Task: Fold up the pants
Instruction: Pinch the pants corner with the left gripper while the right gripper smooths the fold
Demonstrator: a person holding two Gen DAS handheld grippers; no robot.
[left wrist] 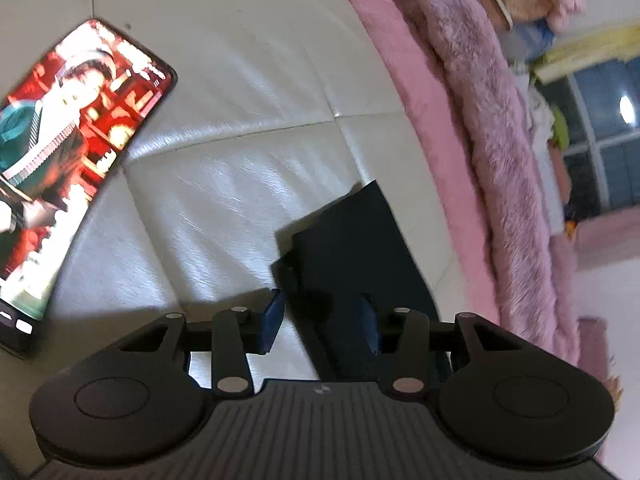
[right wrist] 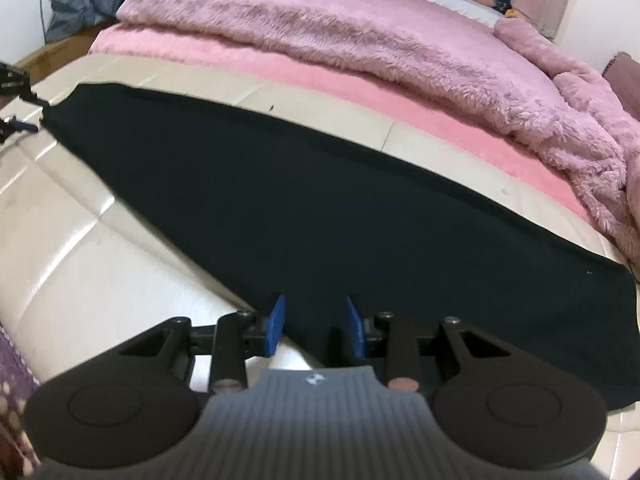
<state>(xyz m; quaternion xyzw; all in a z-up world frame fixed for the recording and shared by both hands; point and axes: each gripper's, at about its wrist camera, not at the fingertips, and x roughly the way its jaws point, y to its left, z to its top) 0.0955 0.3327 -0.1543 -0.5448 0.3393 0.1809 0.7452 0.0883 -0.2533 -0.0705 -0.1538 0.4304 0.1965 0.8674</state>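
Dark pants lie flat, stretched out across a white leather surface. In the right wrist view my right gripper hovers at their near edge. Its blue pads stand apart, with fabric lying in the gap and not pinched. In the left wrist view the narrow end of the pants runs under my left gripper. Its blue pads are spread wide and do not press on the cloth. The left gripper also shows small at the pants' far left end.
A phone with a bright video playing lies on the leather at the left. Behind the pants a pink sheet and a fluffy mauve blanket cover the bed. A dark bag sits at the back left.
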